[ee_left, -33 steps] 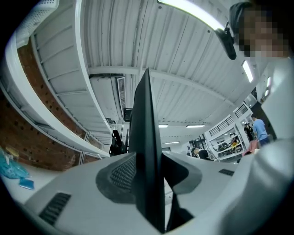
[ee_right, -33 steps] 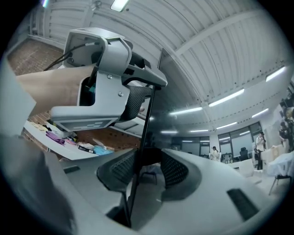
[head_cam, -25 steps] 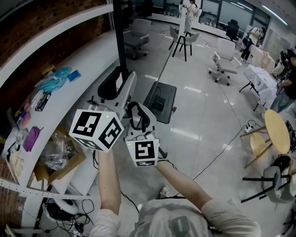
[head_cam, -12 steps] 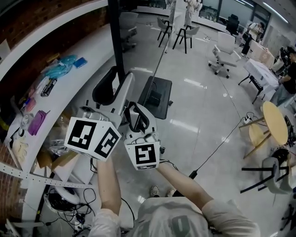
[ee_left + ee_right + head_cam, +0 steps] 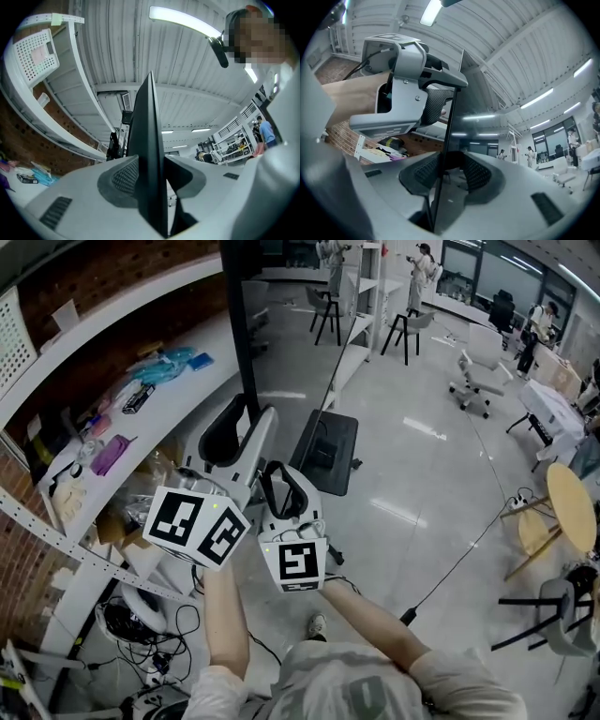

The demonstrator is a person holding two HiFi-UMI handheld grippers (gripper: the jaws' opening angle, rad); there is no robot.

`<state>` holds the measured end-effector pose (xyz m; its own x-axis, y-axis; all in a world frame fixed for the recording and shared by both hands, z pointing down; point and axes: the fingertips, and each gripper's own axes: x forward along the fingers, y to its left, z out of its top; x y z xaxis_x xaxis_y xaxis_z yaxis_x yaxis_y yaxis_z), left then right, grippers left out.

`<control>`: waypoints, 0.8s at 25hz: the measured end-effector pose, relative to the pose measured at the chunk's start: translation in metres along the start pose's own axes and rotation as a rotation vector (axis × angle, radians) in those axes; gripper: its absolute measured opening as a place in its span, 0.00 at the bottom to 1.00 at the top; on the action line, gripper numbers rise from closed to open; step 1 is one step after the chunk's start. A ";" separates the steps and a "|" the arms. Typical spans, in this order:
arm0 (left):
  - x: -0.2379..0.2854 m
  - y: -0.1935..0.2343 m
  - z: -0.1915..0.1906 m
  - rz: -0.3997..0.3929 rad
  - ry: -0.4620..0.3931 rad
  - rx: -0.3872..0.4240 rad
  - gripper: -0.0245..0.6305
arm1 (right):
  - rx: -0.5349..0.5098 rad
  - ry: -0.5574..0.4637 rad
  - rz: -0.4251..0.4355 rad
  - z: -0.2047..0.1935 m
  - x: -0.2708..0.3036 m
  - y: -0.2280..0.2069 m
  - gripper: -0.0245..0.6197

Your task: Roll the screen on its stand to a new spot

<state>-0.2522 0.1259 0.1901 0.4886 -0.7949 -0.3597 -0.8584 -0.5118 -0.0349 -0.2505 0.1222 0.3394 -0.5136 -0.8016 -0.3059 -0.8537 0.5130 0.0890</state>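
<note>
The screen [image 5: 246, 324] stands upright and shows almost edge-on as a tall dark panel with a reflecting face. Its dark stand base [image 5: 324, 450] rests on the glossy floor. Both grippers clamp the screen's near edge. In the head view my left gripper [image 5: 247, 432] sits at the left and my right gripper [image 5: 282, 476] just beside and below it. In the left gripper view the dark edge [image 5: 149, 140] runs between the ribbed pads [image 5: 125, 176] of my left gripper [image 5: 152, 180]. The right gripper [image 5: 447, 174] pinches the edge [image 5: 449, 126] below the left gripper [image 5: 440, 93].
A curved white shelf [image 5: 178, 395] with loose clutter runs along the left, with a cardboard box [image 5: 112, 531] and tangled cables [image 5: 141, 634] under it. A cable [image 5: 459, 554] crosses the floor at right. Stools [image 5: 326, 310], an office chair [image 5: 476, 381] and a round wooden table [image 5: 572, 507] stand farther off.
The shelf, its clutter and the far chairs have slid across the head view while the screen stays between both grippers; the screen and I have shifted along the shelf. The grips are unchanged.
</note>
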 end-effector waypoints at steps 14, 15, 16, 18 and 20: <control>-0.081 -0.060 0.033 0.089 -0.005 0.018 0.31 | 0.037 -0.012 0.099 0.033 -0.087 0.047 0.28; -0.085 -0.060 0.033 0.095 -0.002 0.015 0.30 | 0.040 -0.003 0.099 0.032 -0.089 0.050 0.28; -0.089 -0.061 0.033 0.100 -0.001 0.009 0.30 | 0.044 0.005 0.099 0.031 -0.091 0.053 0.28; -0.099 -0.064 0.034 0.099 -0.005 -0.028 0.27 | 0.057 0.020 0.102 0.031 -0.094 0.056 0.28; -0.110 -0.070 0.036 0.090 -0.002 -0.054 0.20 | 0.067 0.034 0.112 0.033 -0.096 0.060 0.27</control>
<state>-0.2516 0.2612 0.1987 0.4096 -0.8378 -0.3610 -0.8891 -0.4553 0.0480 -0.2501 0.2401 0.3431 -0.6088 -0.7479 -0.2647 -0.7841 0.6180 0.0571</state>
